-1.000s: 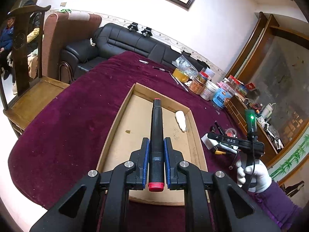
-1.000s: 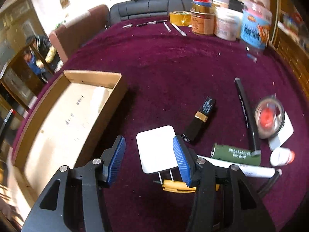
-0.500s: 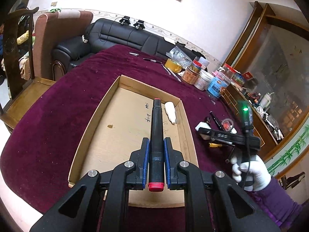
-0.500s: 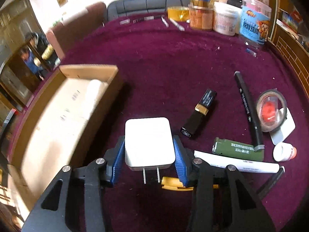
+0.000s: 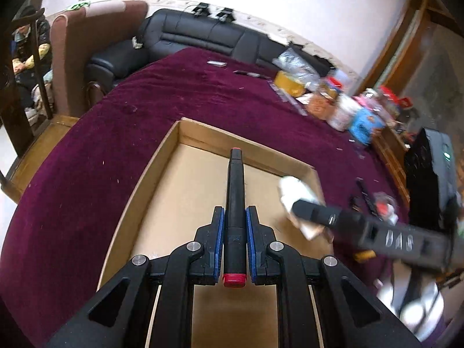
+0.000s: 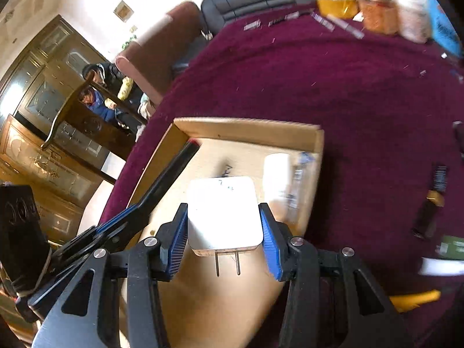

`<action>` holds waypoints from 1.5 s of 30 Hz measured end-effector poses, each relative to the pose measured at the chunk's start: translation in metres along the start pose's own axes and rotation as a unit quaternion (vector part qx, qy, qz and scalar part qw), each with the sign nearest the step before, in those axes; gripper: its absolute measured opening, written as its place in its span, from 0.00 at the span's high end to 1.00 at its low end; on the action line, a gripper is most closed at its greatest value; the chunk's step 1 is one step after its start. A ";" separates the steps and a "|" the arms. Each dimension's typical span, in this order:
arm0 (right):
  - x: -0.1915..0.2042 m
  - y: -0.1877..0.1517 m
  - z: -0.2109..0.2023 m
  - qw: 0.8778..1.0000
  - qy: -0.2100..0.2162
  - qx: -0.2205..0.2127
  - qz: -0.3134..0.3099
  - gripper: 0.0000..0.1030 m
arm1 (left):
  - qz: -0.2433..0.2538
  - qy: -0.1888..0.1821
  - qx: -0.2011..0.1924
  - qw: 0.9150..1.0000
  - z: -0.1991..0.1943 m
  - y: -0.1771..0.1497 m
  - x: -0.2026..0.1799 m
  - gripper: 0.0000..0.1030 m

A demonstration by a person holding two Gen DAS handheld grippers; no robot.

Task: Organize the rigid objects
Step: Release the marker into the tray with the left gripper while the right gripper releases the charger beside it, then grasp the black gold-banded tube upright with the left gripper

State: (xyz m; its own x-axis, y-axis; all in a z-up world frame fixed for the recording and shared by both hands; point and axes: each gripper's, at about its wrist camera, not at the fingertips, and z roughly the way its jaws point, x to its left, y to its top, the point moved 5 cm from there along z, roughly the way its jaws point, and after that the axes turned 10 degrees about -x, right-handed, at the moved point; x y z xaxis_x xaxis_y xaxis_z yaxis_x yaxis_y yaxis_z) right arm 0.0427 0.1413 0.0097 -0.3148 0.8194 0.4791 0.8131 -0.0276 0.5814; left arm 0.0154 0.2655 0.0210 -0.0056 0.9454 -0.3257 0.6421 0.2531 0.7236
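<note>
Both grippers loaded, above cardboard tray (image 5: 162,156) at frame centre on maroon tablecloth (image 5: 87,174).
Right gripper (image 6: 223,226) clamps white plug adapter (image 6: 223,211), prongs toward the camera; left gripper (image 5: 235,226) pinches black marker (image 5: 235,191), lower centre.

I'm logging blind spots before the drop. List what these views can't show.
- Left wrist view: jars at the table's far edge are motion-blurred; labels unreadable.
- Left wrist view: charger mostly hidden behind the right gripper.
- Right wrist view: white roll in the cardboard box is smeared; identity unclear.
</note>
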 end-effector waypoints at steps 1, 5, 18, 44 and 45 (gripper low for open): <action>0.001 0.000 0.006 1.000 -0.002 0.004 0.001 0.56 | -0.009 0.004 0.008 1.000 0.009 0.000 0.004 0.89; 0.006 0.002 0.028 0.998 -0.059 0.001 -0.031 0.55 | -0.045 0.022 0.032 0.998 0.024 -0.004 0.020 0.88; 0.010 0.009 -0.019 0.996 -0.058 -0.064 -0.039 0.54 | -0.048 0.013 -0.044 0.998 -0.072 0.013 0.012 0.47; -0.226 -0.030 -0.266 0.938 -0.216 -0.259 0.082 0.42 | 0.028 -0.078 0.016 0.996 -0.047 -0.074 -0.205 0.41; -0.237 -0.025 -0.273 0.932 -0.222 -0.272 0.093 0.42 | 0.038 -0.078 0.021 0.996 -0.045 -0.076 -0.212 0.41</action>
State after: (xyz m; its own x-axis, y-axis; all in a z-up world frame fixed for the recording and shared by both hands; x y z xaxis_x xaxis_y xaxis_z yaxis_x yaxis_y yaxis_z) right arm -0.0365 -0.2083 0.0610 0.1394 0.9243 0.3553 0.4277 -0.3798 0.8203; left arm -0.0666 0.0545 0.0621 0.1614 0.9174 -0.3638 0.6672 0.1702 0.7252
